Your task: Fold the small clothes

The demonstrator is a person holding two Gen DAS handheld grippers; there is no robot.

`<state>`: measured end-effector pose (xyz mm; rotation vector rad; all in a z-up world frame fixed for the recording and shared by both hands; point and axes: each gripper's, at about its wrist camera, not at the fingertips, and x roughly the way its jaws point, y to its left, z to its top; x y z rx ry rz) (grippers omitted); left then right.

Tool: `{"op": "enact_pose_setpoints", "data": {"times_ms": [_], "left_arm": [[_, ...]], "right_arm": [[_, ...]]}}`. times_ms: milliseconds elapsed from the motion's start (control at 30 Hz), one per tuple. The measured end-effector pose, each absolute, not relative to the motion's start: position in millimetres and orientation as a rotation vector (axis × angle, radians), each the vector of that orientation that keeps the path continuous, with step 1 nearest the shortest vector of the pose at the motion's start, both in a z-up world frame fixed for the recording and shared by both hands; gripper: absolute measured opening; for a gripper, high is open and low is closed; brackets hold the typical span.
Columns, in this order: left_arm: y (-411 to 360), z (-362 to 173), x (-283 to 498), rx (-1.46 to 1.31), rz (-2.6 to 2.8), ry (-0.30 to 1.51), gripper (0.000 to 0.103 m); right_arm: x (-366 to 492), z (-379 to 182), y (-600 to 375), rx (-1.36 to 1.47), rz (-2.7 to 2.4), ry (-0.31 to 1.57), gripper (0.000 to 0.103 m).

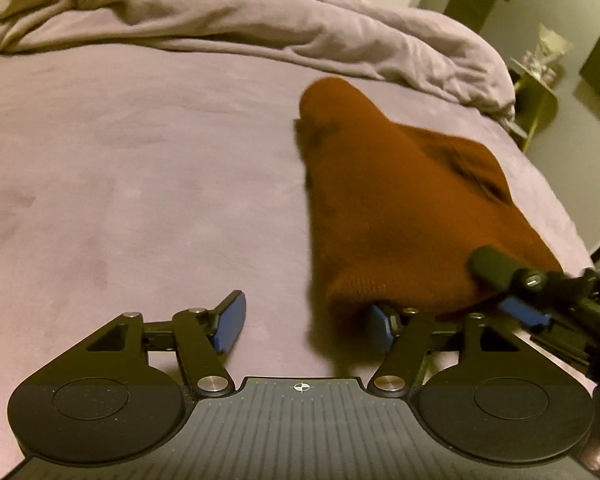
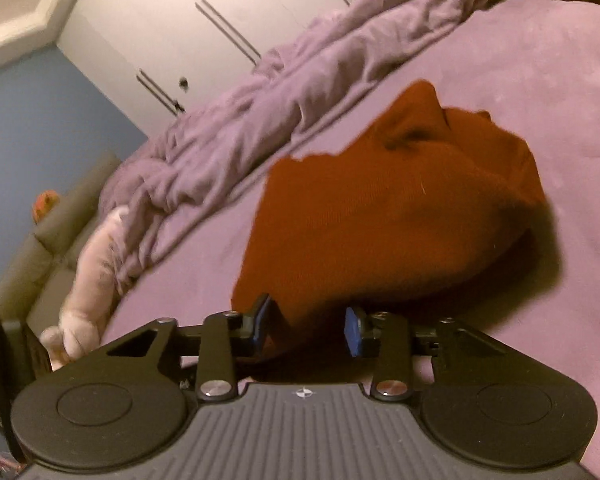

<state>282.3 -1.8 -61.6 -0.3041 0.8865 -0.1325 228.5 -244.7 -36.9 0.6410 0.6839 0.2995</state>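
The left gripper (image 1: pixel 306 322) points steeply downward with its blue-padded fingers (image 1: pixel 231 322) spread wide, nothing pressed between them. The right gripper (image 2: pixel 308 330) is rolled sideways and angled gently down, its fingers (image 2: pixel 354 330) partway apart, its tip showing in the left wrist view.

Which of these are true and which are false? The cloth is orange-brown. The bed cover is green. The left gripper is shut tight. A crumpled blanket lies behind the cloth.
1. The cloth is orange-brown. True.
2. The bed cover is green. False: it is purple.
3. The left gripper is shut tight. False: its jaws stand wide apart, with the cloth's edge over its right finger.
4. A crumpled blanket lies behind the cloth. True.
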Motion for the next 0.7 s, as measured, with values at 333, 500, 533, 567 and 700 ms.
{"op": "enact_pose_setpoints", "data": {"times_ms": [333, 500, 533, 567, 700], "left_arm": [[59, -28, 265, -0.3, -0.029, 0.805, 0.076], [23, -3, 309, -0.384, -0.082, 0.723, 0.08], [15, -1, 319, -0.406, -0.078, 0.706, 0.086], [5, -1, 332, -0.426, -0.071, 0.693, 0.09], [-34, -18, 395, -0.381, -0.009, 0.733, 0.09]], "right_arm": [[191, -11, -302, 0.328, 0.07, 0.637, 0.045], [226, 14, -292, 0.237, 0.068, 0.575, 0.044], [239, 17, -279, 0.198, 0.101, 0.559, 0.044], [256, 17, -268, 0.172, 0.138, 0.544, 0.042], [329, 10, -240, 0.147, 0.166, 0.605, 0.036]]}}
